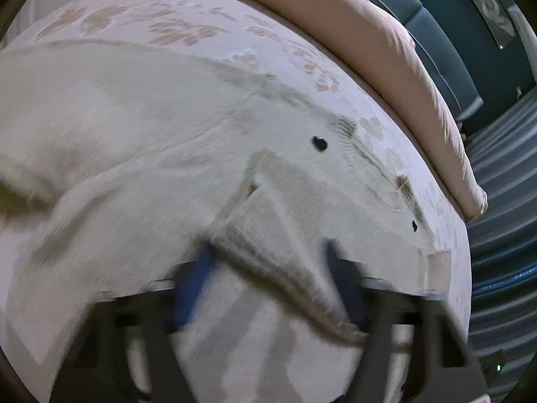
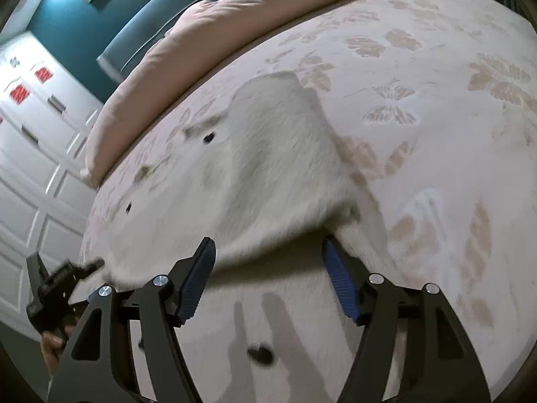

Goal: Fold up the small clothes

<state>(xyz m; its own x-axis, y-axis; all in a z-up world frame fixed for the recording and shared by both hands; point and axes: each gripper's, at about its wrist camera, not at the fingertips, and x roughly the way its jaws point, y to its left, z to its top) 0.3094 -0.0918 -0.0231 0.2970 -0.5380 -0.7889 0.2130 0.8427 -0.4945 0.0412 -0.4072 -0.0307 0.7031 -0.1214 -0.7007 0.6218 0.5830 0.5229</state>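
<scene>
Surface: bed sheet (image 2: 436,67), butterfly print.
Garment (image 2: 268,154): white, fuzzy, dark buttons, spread flat.
Left gripper (image 1: 268,268): fold between pads, grip unclear.
Right gripper (image 2: 268,278): jaws apart, empty.

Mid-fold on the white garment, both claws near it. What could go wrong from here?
1. The left claw straddles a raised fold of the white garment in a motion-blurred frame: it may pinch extra layers.
2. The right claw stands open at the garment's edge, so that side may slide on the bedspread.

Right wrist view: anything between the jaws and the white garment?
Nothing visible. The right gripper stands open directly over the white garment spread on the bedspread; only its own dark button lies below the jaws.
</scene>
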